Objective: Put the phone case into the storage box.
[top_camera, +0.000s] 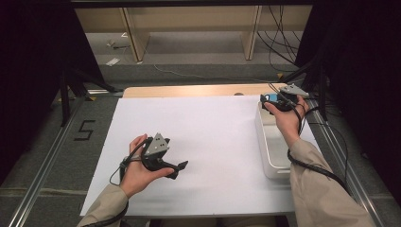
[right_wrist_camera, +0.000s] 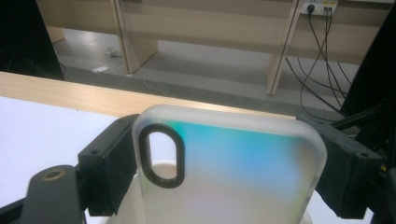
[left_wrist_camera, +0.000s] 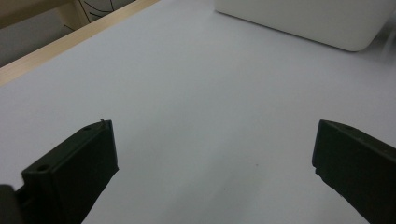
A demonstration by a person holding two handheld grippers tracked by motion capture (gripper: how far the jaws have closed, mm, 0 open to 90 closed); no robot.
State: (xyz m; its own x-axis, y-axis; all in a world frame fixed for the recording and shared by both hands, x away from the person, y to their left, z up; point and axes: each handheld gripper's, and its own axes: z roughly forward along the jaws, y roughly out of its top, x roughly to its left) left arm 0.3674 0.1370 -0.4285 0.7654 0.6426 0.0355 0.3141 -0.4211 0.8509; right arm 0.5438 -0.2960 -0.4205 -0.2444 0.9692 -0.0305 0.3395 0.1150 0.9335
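Now my right gripper (right_wrist_camera: 224, 186) squeezes a phone case (right_wrist_camera: 233, 172) and holds it up over the far end of the white bin (top_camera: 274, 156). My left gripper (left_wrist_camera: 215, 158) hangs wide apart above the table (top_camera: 213, 142), holding nothing. I think the case goes to the table next. I can't see inside the bin.

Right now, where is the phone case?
The phone case is clamped between the right gripper jaws, held above the far end of the white bin at the table's right edge.
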